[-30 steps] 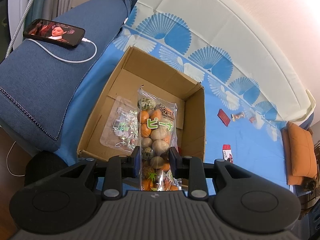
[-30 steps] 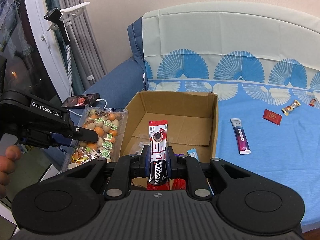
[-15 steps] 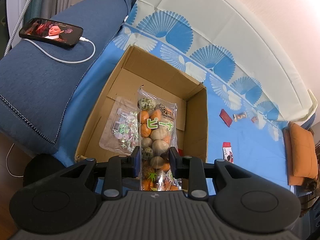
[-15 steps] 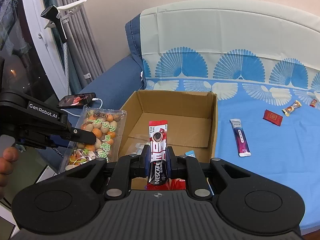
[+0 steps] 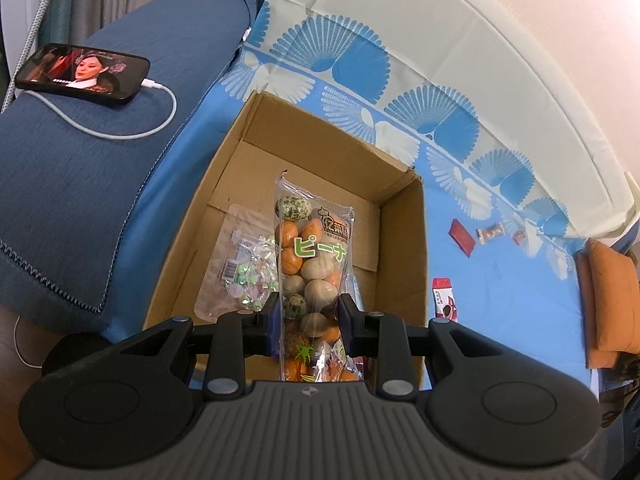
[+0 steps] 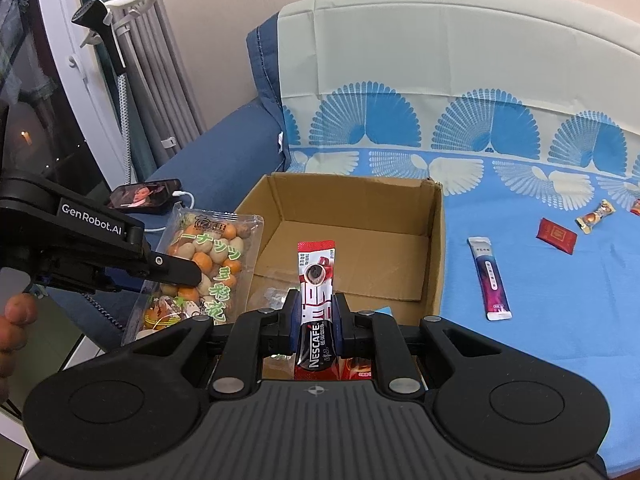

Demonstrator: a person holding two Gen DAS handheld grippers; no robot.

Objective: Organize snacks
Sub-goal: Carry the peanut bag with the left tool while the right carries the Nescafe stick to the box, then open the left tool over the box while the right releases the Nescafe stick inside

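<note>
Snacks in glossy plastic [image 5: 310, 264], corrugated cardboard box [image 5: 404, 240]

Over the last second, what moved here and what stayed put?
Both grippers edged closer to the cardboard box, which sits larger in both views. Nothing was taken or released: the left gripper still clamps the peanut bag, the right gripper the Nescafe stick. Loose snacks on the blue sheet stayed put.

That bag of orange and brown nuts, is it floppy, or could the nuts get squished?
The nut bag probably holds up fairly stiffly: it stands upright above the left gripper, packed full. Its clear wrapper looks shiny, so it might slip. The round nuts look hard-coated, so the fingers likely won't crush them, though a hard squeeze could.
</note>
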